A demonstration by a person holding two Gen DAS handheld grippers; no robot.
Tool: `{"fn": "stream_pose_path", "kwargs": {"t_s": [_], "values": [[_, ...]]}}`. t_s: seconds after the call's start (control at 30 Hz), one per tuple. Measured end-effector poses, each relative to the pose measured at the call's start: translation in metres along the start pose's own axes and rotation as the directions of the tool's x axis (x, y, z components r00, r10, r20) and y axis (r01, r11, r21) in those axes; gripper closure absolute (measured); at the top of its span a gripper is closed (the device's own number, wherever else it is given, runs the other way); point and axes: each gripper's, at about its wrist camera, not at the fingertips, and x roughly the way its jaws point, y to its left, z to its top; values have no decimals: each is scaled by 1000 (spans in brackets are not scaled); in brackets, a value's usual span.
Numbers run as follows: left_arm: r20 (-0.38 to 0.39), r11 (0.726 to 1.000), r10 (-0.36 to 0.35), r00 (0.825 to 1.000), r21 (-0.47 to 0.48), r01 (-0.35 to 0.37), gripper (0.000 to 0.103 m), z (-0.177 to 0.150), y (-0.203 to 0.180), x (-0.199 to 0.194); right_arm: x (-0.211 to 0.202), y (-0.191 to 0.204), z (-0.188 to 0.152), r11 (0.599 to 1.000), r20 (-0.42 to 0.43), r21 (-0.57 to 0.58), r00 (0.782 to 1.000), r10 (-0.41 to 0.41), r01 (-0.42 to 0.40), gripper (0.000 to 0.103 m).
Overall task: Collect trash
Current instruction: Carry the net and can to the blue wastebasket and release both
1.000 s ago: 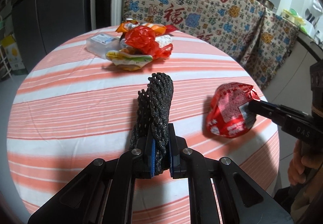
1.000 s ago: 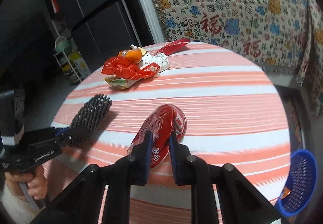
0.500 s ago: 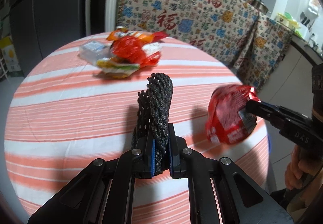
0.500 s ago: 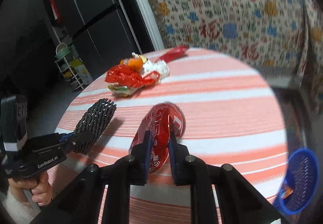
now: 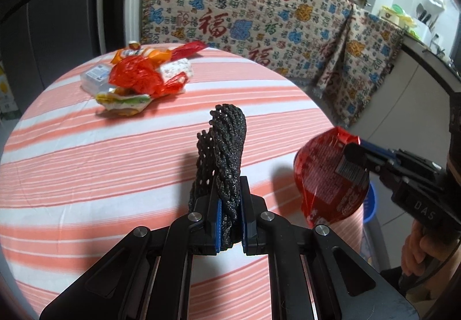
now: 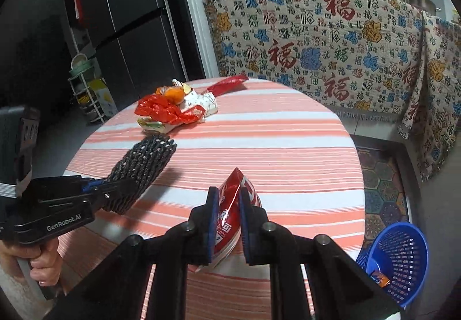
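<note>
My left gripper (image 5: 229, 199) is shut on a black foam net sleeve (image 5: 227, 144) and holds it upright above the striped round table (image 5: 86, 164). It also shows in the right wrist view (image 6: 144, 164). My right gripper (image 6: 226, 204) is shut on a red snack wrapper (image 6: 230, 204), lifted off the table near its right edge; the wrapper also shows in the left wrist view (image 5: 325, 176). A pile of trash (image 5: 138, 78) with red plastic, wrappers and a clear box lies at the table's far side.
A blue mesh basket (image 6: 394, 256) stands on the floor right of the table, with a small wrapper inside. A patterned cloth (image 6: 331, 43) covers the counter behind. A dark fridge (image 6: 126, 17) stands at the back left.
My right gripper has lifted the red wrapper off the table and drawn it toward the right edge. My left gripper has risen slightly with the net sleeve.
</note>
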Motion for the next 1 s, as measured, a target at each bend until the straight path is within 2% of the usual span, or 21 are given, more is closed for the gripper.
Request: {"fn": "stream_pose_path", "kwargs": {"t_s": [0.17,0.37,0.57,0.7,0.87,1.0], "values": [[-36,997,-67,997,41,69,95,8,-31,6,-15,-17,8,999,41,35,999,-16,15,89],[-52,978,-167,985,120,172,95,24,-102,10,-51,-66,14,993,69,59,992,-108,104,89],[-90,934,-291,953,191,303,95,44,-195,31,-105,-151,5,955,72,117,957,-281,272,89],[-158,894,-369,916,207,396,95,49,-258,63,-130,-207,-12,918,47,181,930,-366,352,89],[-217,864,-402,889,232,447,95,45,-319,102,-143,-265,-38,876,13,261,906,-424,406,89],[-253,852,-405,878,242,463,95,38,-351,131,-141,-298,-57,856,-15,303,900,-436,419,89]]}}
